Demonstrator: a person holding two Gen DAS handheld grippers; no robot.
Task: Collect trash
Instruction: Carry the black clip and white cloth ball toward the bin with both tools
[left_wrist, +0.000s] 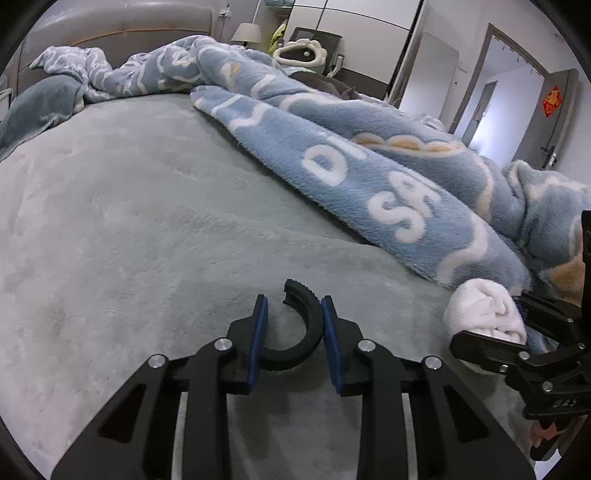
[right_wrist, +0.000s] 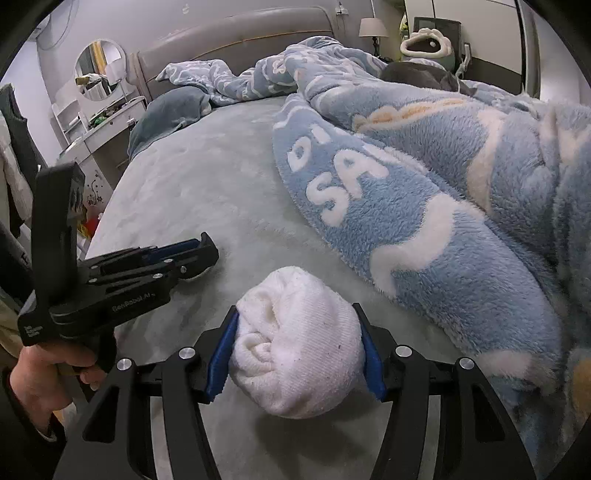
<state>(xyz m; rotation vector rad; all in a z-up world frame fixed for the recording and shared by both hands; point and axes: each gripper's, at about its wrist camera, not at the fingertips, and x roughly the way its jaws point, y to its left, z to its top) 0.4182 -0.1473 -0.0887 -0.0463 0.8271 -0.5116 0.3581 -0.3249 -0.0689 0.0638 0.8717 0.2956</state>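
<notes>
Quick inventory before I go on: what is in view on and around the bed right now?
rolled sock: one, white, between the right gripper's fingers at the near edge of the bed
curved plastic piece: one, black, C-shaped, between the left gripper's fingers
blanket: one, blue fleece with white letters, bunched on the right side of the bed
bed sheet: one, pale grey-green, covering the mattress
pillow: one, dark grey-blue, by the headboard
headboard: one, grey, padded
lamp: one, beige shade, behind the bed
round mirror: one, on the dresser at the left
left gripper: black, blue pads, closed on the plastic piece
right gripper: black, blue pads, closed on the sock
</notes>
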